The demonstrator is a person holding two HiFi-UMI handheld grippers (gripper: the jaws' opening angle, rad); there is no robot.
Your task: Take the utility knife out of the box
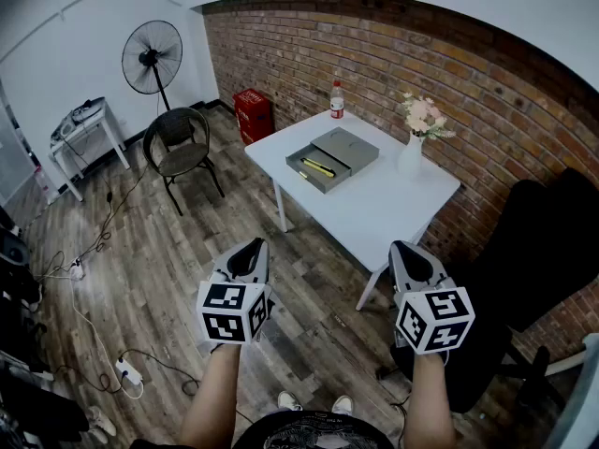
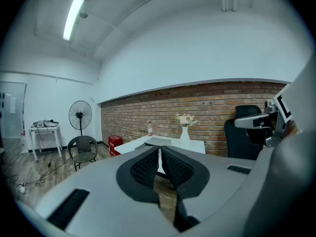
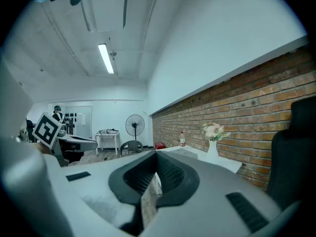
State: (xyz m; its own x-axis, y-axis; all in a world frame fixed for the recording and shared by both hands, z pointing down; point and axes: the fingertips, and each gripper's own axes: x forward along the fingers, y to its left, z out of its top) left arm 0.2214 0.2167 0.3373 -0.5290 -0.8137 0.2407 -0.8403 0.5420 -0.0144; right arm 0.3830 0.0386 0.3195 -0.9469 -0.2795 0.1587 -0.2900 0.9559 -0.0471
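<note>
A grey box (image 1: 329, 160) lies open on the white table (image 1: 393, 209) across the room, with the yellow utility knife (image 1: 318, 166) in its tray. Both grippers hover above the wooden floor, well short of the table. My left gripper (image 1: 251, 249) is shut and holds nothing. My right gripper (image 1: 404, 249) is likewise shut and empty. In the left gripper view the closed jaws (image 2: 159, 150) point at the table (image 2: 195, 145) and the box (image 2: 158, 141). In the right gripper view the jaws (image 3: 157, 153) meet in front of the table (image 3: 224, 164).
A bottle (image 1: 337, 99) and a vase of flowers (image 1: 412, 148) stand on the table. A black office chair (image 1: 533, 251) is at the right. A wicker chair (image 1: 180, 143), a fan (image 1: 152, 57), a red crate (image 1: 254, 113) and floor cables (image 1: 126, 370) are at the left.
</note>
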